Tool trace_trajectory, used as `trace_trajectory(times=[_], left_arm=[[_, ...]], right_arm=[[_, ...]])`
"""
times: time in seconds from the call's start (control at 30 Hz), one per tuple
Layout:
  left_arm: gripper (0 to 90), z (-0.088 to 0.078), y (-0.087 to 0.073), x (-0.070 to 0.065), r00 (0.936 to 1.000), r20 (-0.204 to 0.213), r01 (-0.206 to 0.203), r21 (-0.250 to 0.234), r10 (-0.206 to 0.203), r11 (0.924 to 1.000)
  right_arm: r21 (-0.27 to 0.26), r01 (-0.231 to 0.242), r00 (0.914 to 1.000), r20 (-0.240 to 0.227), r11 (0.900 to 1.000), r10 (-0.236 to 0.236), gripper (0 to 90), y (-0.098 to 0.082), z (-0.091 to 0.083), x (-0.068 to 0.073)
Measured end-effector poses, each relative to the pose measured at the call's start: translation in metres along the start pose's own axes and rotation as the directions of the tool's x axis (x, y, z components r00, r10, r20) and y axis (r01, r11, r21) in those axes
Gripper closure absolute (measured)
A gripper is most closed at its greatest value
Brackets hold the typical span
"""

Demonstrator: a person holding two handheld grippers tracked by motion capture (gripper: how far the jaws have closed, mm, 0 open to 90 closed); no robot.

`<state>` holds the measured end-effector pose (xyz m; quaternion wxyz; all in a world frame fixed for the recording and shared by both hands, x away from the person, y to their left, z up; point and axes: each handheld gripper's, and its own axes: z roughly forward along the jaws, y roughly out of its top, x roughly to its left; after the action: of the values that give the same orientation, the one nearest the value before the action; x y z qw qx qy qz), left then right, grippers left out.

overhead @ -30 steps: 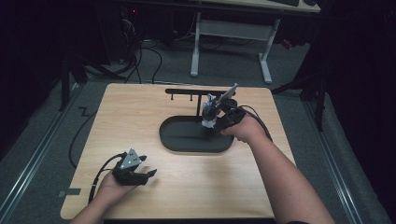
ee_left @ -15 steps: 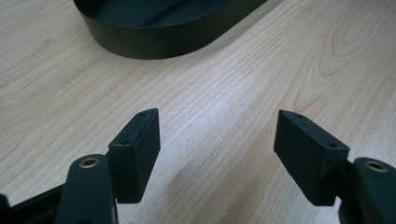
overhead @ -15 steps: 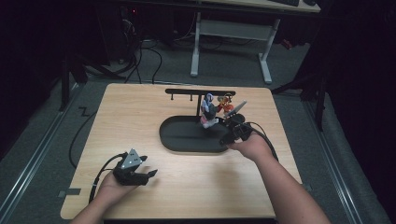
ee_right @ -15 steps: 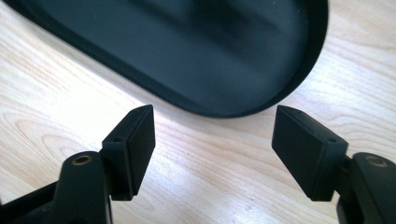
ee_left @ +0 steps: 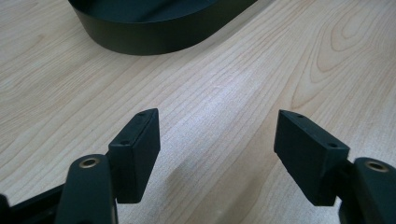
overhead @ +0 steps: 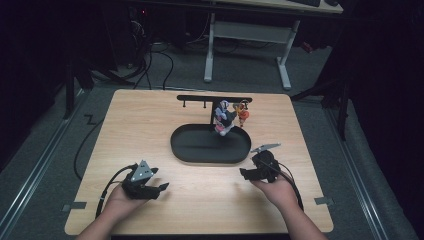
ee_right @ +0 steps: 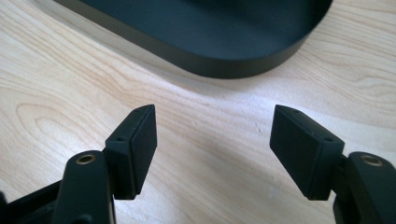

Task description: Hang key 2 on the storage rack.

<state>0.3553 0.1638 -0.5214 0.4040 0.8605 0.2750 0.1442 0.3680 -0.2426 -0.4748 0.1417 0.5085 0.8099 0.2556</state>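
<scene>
A black stand with an oval tray base (overhead: 200, 150) and a T-shaped bar (overhead: 200, 98) sits mid-table. Two small charms hang from the bar's right half: a purple-white figure (overhead: 223, 118) and an orange one (overhead: 243, 114). My left gripper (overhead: 159, 189) rests on the wood at the front left, open and empty; its jaws (ee_left: 215, 154) face the tray's rim (ee_left: 140, 44). My right gripper (overhead: 245, 174) lies at the front right of the tray, open with nothing between the jaws (ee_right: 212, 149); the tray's rim (ee_right: 219, 65) is just ahead.
The wooden table (overhead: 150, 125) has bare room on both sides of the stand. Cables (overhead: 107, 187) trail from each gripper to the front edge. Beyond the table stand a white desk frame (overhead: 245, 45) and floor cables.
My right gripper has let go at the hanging charms and drawn back toward the front right of the table. The charms now hang free. The left gripper stayed put.
</scene>
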Motion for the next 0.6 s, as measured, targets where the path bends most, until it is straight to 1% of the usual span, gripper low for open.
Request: trace_trajectory(times=[0.07,0.17,0.23,0.3,0.33,0.37,0.4,0.43,0.47,0.5,0.53,0.6], left_arm=[[31.9,0.000,0.000,0.000,1.0000,0.003,0.001,0.001,-0.001,1.0000],[31.8,0.000,-0.001,0.000,0.9999,0.007,0.008,0.000,-0.008,1.0000],[32.0,0.000,-0.001,-0.001,1.0000,0.005,0.009,-0.005,-0.009,0.9999],[32.1,0.000,0.000,-0.001,0.9998,0.008,0.017,-0.012,-0.017,0.9998],[32.1,0.000,0.000,0.000,0.9997,0.010,0.020,-0.012,-0.020,0.9997],[32.1,0.000,0.000,0.000,0.9997,0.011,0.024,-0.012,-0.024,0.9996],[32.1,0.001,-0.001,0.000,0.9995,0.012,0.030,-0.013,-0.030,0.9995],[32.1,0.001,-0.001,0.000,0.9993,0.014,0.034,-0.013,-0.033,0.9993],[32.1,0.001,0.000,-0.001,0.9992,0.016,0.036,-0.013,-0.036,0.9993],[32.1,0.001,0.000,-0.001,0.9992,0.019,0.034,-0.010,-0.034,0.9994],[32.1,0.002,0.000,-0.002,0.9993,0.019,0.033,-0.010,-0.033,0.9994],[32.0,0.003,0.001,-0.003,0.9994,0.018,0.029,-0.008,-0.029,0.9995]], right_arm=[[-0.055,0.002,0.9999,0.015,0.998,-0.001,31.6,-0.013,-0.002,0.000],[-0.129,0.015,0.9991,0.042,0.991,-0.010,30.9,-0.036,-0.003,-0.001],[-0.170,0.000,0.9991,0.042,0.985,0.007,30.3,-0.051,-0.003,-0.001],[-0.222,-0.018,0.9992,0.031,0.975,0.025,29.5,-0.065,-0.004,-0.002],[-0.244,-0.028,0.9991,0.024,0.969,0.035,27.9,-0.071,-0.005,-0.002],[-0.270,-0.029,0.9989,0.027,0.962,0.038,26.0,-0.077,-0.007,-0.002],[-0.301,-0.019,0.9988,0.037,0.953,0.031,25.6,-0.084,-0.010,-0.002],[-0.323,-0.013,0.9989,0.039,0.946,0.027,24.5,-0.089,-0.015,-0.001],[-0.338,-0.019,0.9987,0.039,0.941,0.034,22.8,-0.090,-0.018,-0.001],[-0.362,-0.018,0.9984,0.044,0.932,0.036,21.3,-0.092,-0.021,-0.001],[-0.377,-0.006,0.9981,0.055,0.926,0.029,21.2,-0.094,-0.022,0.000],[-0.369,0.036,0.9955,0.095,0.929,-0.001,21.1,-0.096,-0.021,0.003]])
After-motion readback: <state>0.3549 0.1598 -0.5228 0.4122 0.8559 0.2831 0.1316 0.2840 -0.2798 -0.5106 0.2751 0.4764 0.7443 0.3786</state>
